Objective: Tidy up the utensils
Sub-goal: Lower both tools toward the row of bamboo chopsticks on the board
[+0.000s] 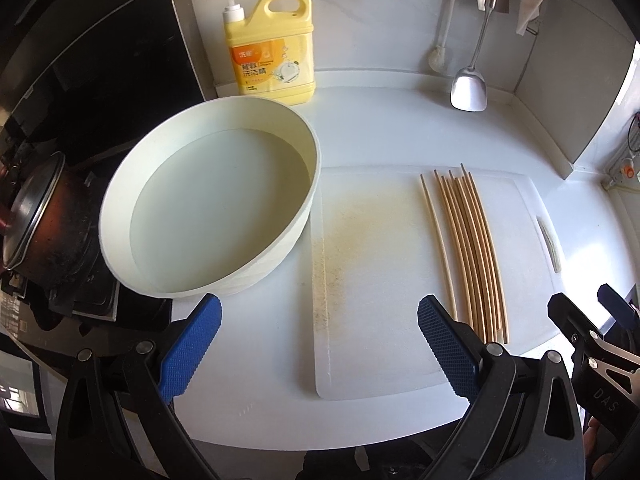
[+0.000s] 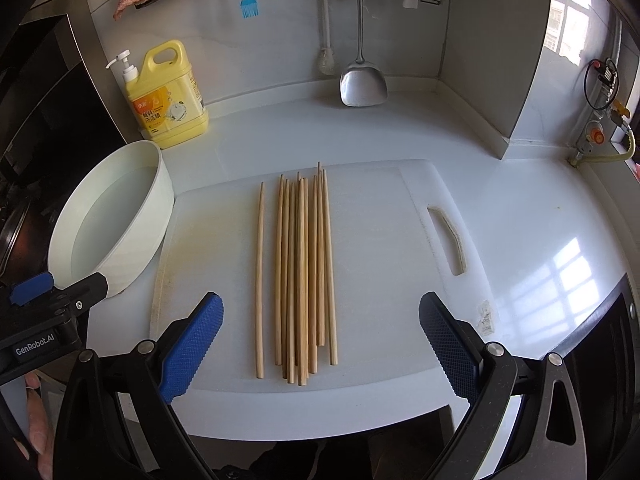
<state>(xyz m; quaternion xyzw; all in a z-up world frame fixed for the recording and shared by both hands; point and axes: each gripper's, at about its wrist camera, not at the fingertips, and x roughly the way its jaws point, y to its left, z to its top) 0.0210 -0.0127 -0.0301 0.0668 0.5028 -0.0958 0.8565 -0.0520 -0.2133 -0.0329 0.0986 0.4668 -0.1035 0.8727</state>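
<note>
Chopsticks [image 2: 300, 276] are lying sorted side by side, one slightly apart, on a white cutting board [image 2: 380, 272] beside a water-filled basin [image 1: 208, 200], while the left gripper [image 1: 320, 344] and right gripper [image 2: 320, 344] are being held wide and empty, with nothing gathered yet.

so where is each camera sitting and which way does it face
Left wrist: on the left gripper, facing the basin and the cutting board's left part; both open fingers show, with the right gripper at the edge.
Right wrist: on the right gripper, facing the chopsticks; open fingers, the left gripper and a hand show.
Shared: board, chopsticks, basin, detergent bottle, spatula.
</note>
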